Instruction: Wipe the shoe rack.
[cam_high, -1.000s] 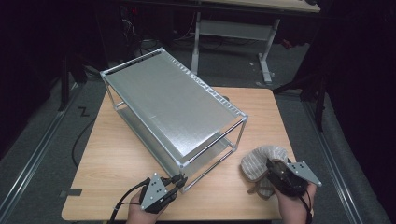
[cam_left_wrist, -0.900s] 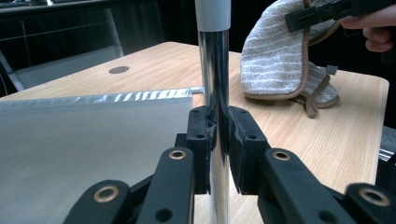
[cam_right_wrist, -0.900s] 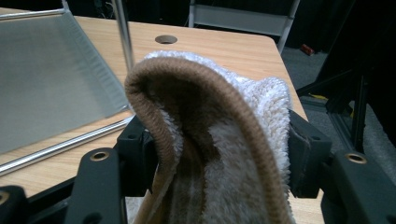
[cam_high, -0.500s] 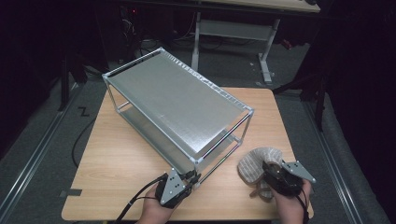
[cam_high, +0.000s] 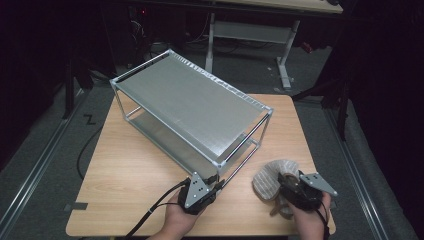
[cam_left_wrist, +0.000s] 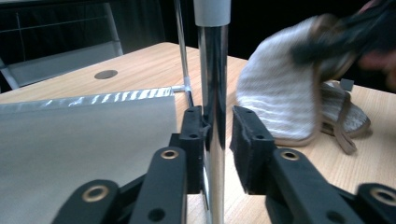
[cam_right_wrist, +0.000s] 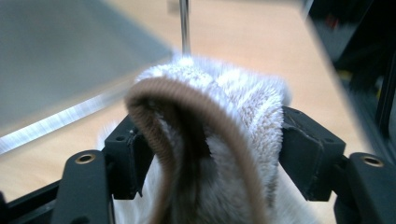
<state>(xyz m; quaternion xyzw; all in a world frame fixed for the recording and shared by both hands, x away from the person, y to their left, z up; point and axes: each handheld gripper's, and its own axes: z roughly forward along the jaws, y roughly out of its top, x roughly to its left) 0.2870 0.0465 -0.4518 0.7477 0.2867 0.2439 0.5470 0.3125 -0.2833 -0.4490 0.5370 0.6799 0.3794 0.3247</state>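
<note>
A silver two-shelf metal rack (cam_high: 195, 107) stands slantwise on the wooden table (cam_high: 125, 175). My left gripper (cam_high: 214, 184) is at its near corner, with the chrome corner post (cam_left_wrist: 212, 70) between the jaws. Its jaws have just been opening: the left pad (cam_left_wrist: 194, 135) still touches the post, while a narrow gap shows at the right pad. My right gripper (cam_high: 282, 184) holds a fuzzy grey-white slipper (cam_right_wrist: 233, 93) with a brown rim, both pads against its sides. Those jaws have just been opening a little too. The slipper (cam_high: 270, 175) is tilted up at the table's near right.
A second slipper (cam_left_wrist: 348, 116) with a brown strap lies flat on the table behind the held one. A desk frame (cam_high: 250, 30) stands beyond the table's far edge. Dark floor surrounds the table, with a rail (cam_high: 30, 190) at the left.
My left hand moved right along the near edge, and the rack's near corner swung right with it. The left jaws loosened around the post. The right hand with the slipper barely moved.
</note>
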